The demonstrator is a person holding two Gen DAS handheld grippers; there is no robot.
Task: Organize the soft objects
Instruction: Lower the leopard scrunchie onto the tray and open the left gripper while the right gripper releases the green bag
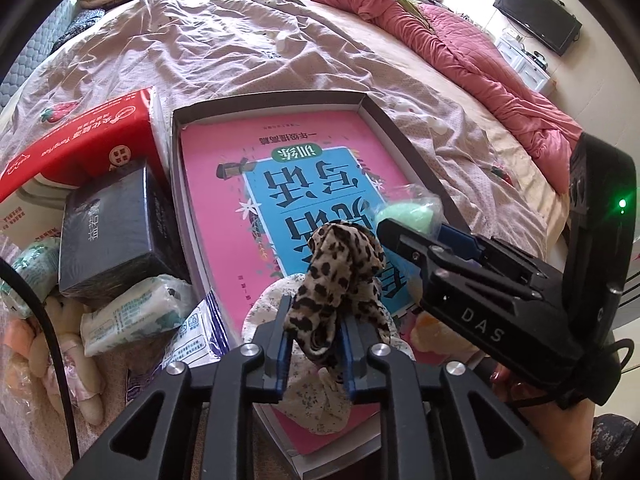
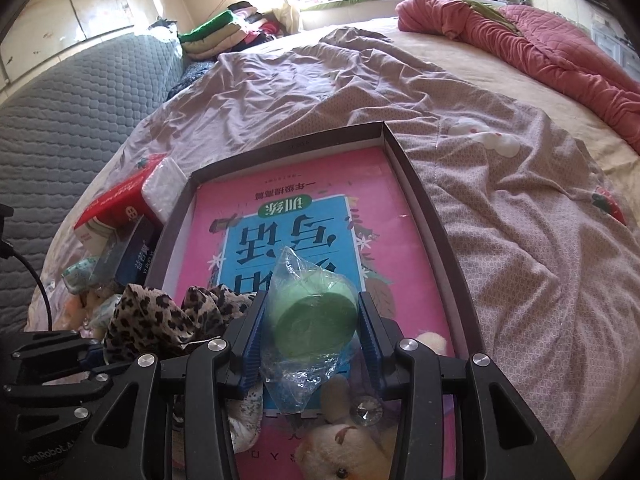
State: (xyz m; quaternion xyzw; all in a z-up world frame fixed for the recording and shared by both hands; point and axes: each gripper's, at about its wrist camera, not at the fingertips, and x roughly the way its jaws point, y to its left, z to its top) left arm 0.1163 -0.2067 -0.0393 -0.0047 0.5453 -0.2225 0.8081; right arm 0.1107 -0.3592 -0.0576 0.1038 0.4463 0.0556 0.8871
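Left gripper (image 1: 314, 354): jaws clenched on leopard-print fabric (image 1: 340, 276), thin, crumpled, bunched up above the blue pads; lower end hidden between the jaws. Same fabric in right wrist view (image 2: 168, 316) at 9 o'clock of right gripper (image 2: 312, 340).

Right gripper: jaws grasping green sponge (image 2: 312, 312), round, puck-shaped, matte foam, wrapped in crinkly clear plastic bag; bag tail hanging below the jaws. In left wrist view sponge (image 1: 404, 216) mostly covered by the right gripper body, only the top edge and bag showing.

Both held over shallow dark cardboard box (image 1: 404, 140), open-topped, lying on bed (image 1: 240, 52). Pink book (image 1: 224, 184) flat inside, glossy cover with blue panel, print upside down to the cameras. Near edge of box cut off by grippers in both views.

Floral cloth (image 1: 320, 408), pale, soft, under the left jaws, partly hidden. Plush toy (image 2: 340, 456) at 6 o'clock in right wrist view, cream fuzzy, cut off by frame; clear faceted gem (image 2: 366, 410) beside it, exact nature hard to tell.

At 9 o'clock of box: red tissue pack (image 1: 80, 144), dark navy carton (image 1: 116, 228), white wrapped tissue packet (image 1: 136, 312). Pale plush doll (image 1: 68, 352) at far left, half hidden behind black cable (image 1: 48, 320).

Rumpled pink quilt (image 1: 460, 52) at 1 o'clock on bed.
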